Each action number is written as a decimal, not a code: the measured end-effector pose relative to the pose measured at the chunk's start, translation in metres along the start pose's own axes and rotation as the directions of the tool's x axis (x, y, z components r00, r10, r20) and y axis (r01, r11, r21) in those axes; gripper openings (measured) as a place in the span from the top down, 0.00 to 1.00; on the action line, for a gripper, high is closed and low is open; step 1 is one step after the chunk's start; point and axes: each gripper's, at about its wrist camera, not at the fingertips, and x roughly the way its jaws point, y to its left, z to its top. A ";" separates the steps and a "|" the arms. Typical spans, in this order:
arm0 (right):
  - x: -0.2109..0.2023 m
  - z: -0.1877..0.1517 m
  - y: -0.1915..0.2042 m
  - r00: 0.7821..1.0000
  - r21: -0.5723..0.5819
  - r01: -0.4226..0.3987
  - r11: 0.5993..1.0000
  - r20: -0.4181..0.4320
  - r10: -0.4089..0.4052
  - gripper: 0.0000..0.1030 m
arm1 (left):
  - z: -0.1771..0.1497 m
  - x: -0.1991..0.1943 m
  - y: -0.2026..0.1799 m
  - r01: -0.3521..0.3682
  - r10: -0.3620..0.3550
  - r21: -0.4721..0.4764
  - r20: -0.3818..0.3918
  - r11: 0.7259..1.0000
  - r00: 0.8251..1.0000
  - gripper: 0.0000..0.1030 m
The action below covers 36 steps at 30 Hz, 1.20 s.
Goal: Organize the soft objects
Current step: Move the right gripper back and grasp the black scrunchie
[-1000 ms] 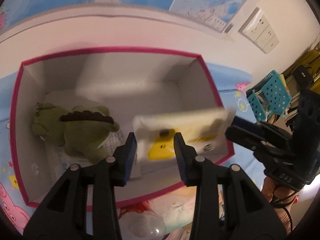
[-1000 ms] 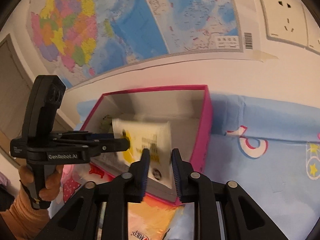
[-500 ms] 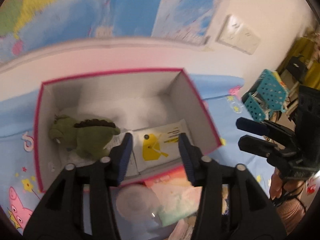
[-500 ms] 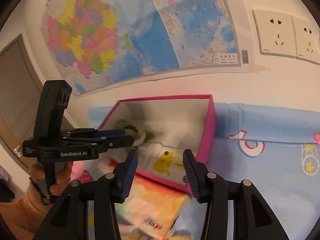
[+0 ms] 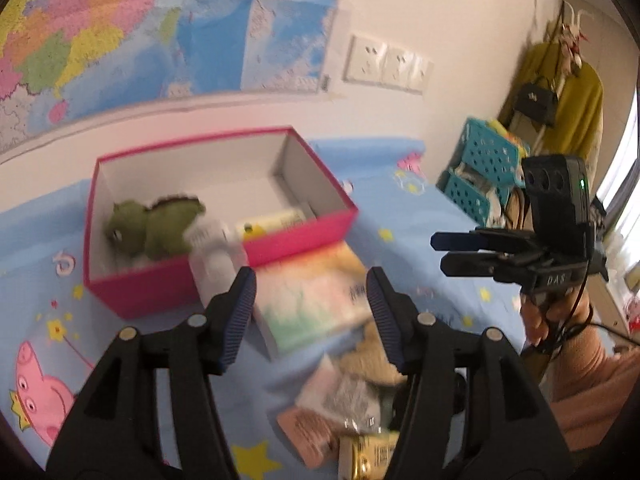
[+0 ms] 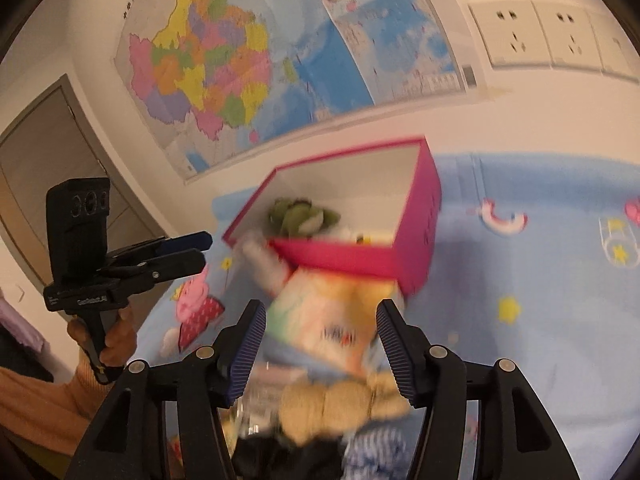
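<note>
A pink box stands on the blue bed sheet. Inside lie a green plush dinosaur and a white-and-yellow packet. My left gripper is open and empty, held above a pastel tissue pack in front of the box. My right gripper is open and empty above the same pack and a tan plush toy. Each gripper shows in the other's view, the right one and the left one.
A white soft item leans on the box's front wall. Small packets lie near the front. Teal baskets stand to the right. Maps and wall sockets are on the wall behind.
Both grippers let go of the white-and-yellow packet, which now lies in the box. Both opened wide and drew back and up from the box, over the pile in front.
</note>
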 end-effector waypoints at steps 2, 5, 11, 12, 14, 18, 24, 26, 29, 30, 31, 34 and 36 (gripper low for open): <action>0.001 -0.017 -0.001 1.000 0.015 -0.002 1.000 -0.029 0.002 0.43 | -0.013 0.002 -0.007 0.025 -0.025 0.005 -0.029 1.000 0.999 0.43; 0.003 -0.039 -0.002 0.998 0.033 -0.007 0.999 -0.069 0.009 0.43 | -0.032 0.005 -0.019 0.053 -0.052 0.017 -0.071 0.998 0.996 0.43; 0.008 -0.075 0.000 0.989 0.044 -0.011 0.999 -0.147 0.018 0.43 | -0.059 0.015 -0.035 0.089 -0.086 0.014 -0.132 0.996 0.987 0.43; 0.008 -0.080 0.000 0.988 0.046 -0.003 0.999 -0.154 0.010 0.43 | -0.063 0.017 -0.037 0.096 -0.094 0.009 -0.143 0.995 0.985 0.43; 0.006 -0.086 -0.002 0.987 0.054 0.016 0.998 -0.158 -0.008 0.43 | -0.068 0.019 -0.039 0.108 -0.107 -0.002 -0.155 0.994 0.982 0.43; -0.001 -0.090 -0.008 0.988 0.073 0.044 0.996 -0.151 -0.033 0.43 | -0.076 0.026 -0.046 0.126 -0.125 -0.006 -0.184 0.992 0.975 0.43; 0.004 -0.093 0.010 0.987 0.019 -0.023 1.000 -0.157 0.026 0.43 | -0.087 0.038 -0.058 0.152 -0.146 0.010 -0.229 0.988 0.962 0.43; 0.011 -0.094 0.015 0.985 0.002 -0.031 1.000 -0.168 0.030 0.43 | -0.088 0.040 -0.057 0.153 -0.148 0.004 -0.236 0.988 0.960 0.43; 0.025 -0.095 0.018 0.981 -0.007 -0.026 1.000 -0.191 0.024 0.42 | -0.089 0.038 -0.053 0.151 -0.149 -0.009 -0.237 0.988 0.960 0.43; 0.029 -0.095 0.018 0.980 -0.001 -0.033 0.999 -0.197 0.033 0.42 | -0.090 0.037 -0.052 0.151 -0.149 -0.012 -0.236 0.988 0.960 0.43; 0.032 -0.095 0.018 0.979 0.000 -0.041 0.999 -0.200 0.040 0.42 | -0.090 0.036 -0.051 0.151 -0.150 -0.017 -0.237 0.988 0.960 0.43; 0.037 -0.097 0.020 0.978 -0.010 -0.055 0.998 -0.200 0.052 0.43 | -0.091 0.037 -0.048 0.145 -0.145 -0.018 -0.242 0.989 0.959 0.43; 0.036 -0.097 0.020 0.980 -0.007 -0.075 0.997 -0.187 0.073 0.67 | -0.092 0.037 -0.046 0.149 -0.149 -0.022 -0.248 0.989 0.957 0.43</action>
